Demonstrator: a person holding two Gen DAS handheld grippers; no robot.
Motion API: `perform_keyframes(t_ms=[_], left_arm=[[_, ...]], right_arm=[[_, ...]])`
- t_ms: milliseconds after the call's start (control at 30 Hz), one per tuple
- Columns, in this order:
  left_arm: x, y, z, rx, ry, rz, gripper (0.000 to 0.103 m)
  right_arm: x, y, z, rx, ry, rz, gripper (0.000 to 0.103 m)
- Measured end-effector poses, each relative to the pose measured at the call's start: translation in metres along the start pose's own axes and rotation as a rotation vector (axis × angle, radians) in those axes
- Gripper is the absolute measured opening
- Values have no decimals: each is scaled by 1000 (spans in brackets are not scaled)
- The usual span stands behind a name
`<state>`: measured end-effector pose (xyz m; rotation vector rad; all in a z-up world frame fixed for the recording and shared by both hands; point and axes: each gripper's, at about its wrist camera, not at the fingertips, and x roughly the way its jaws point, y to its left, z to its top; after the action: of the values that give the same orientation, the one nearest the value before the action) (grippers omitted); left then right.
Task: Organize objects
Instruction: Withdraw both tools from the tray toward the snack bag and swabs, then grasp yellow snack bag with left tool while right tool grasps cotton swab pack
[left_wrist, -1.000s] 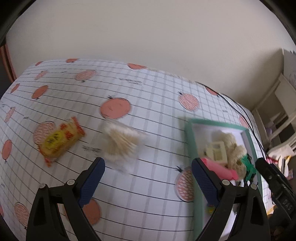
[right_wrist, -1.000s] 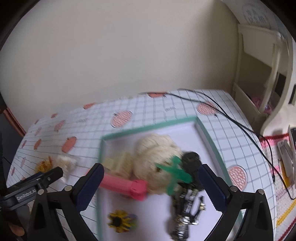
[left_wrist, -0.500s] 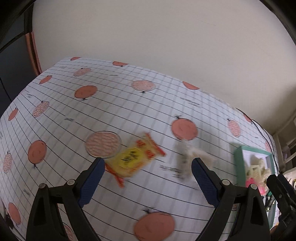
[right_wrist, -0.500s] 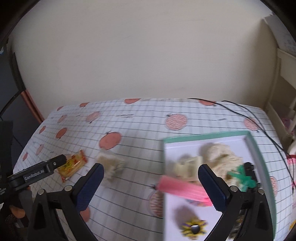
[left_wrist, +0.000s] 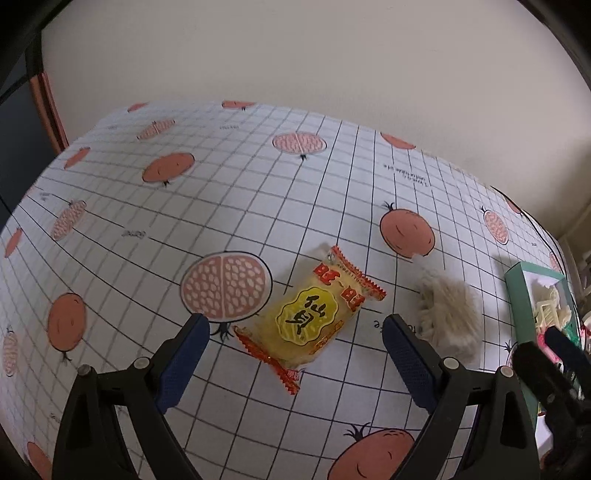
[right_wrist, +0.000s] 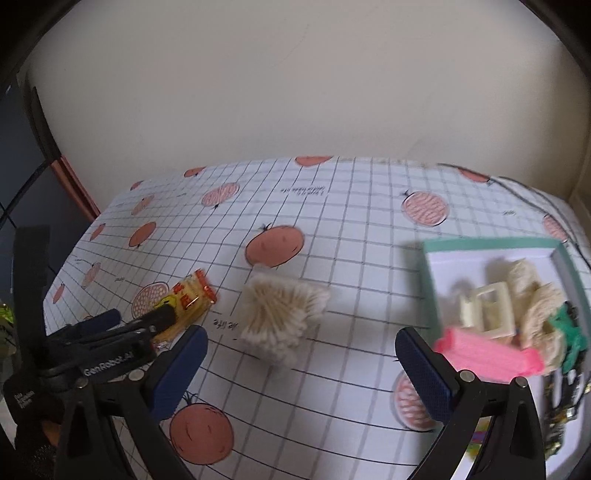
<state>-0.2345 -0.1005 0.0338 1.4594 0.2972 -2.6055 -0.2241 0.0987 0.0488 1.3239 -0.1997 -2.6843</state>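
While several items already fill the tray (right_wrist: 491, 245), the snack packet (left_wrist: 310, 317) and cotton swabs (right_wrist: 282, 317) remain on the counter (left_wrist: 258, 184); both the left gripper (left_wrist: 295, 363) and the right gripper (right_wrist: 301, 373) are wide open, empty.

Plain cream wall (right_wrist: 295, 92) behind the surface (left_wrist: 258, 184), w/ soft, even light, no hard shadows. Surface has a white grid cloth w/ orange fruit print. Orange-brown strip (left_wrist: 50, 110) runs up the wall's left edge, dark area beyond it. Thin black cable (right_wrist: 535, 192) trails over the far right corner. Pale furniture at far right, too cropped to tell.
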Motion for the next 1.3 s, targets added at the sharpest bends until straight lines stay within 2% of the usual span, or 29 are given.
perform_keyframes(t_ms=[267,333,533,867,1100,1233,1300], left_arm=[[19,-1,1,33,31,-3,94],[22,-1,0,50,33,27,94],[32,1,2,72,39,37,94],[38,4,0,94,42,48,86],[36,5,1,100,33,38,75],[35,4,1,105,30,37,64],[34,3,1,105,30,37,62]], right_arm=[[28,12,-4,13,49,-8,103],[33,12,-4,16,51,-15,103],[48,9,-3,45,75,-16,102],[64,10,-4,47,102,-23,97],[66,16,-4,14,99,-45,88],[66,21,-4,-8,98,-52,81],[67,24,-5,-22,99,-54,79]])
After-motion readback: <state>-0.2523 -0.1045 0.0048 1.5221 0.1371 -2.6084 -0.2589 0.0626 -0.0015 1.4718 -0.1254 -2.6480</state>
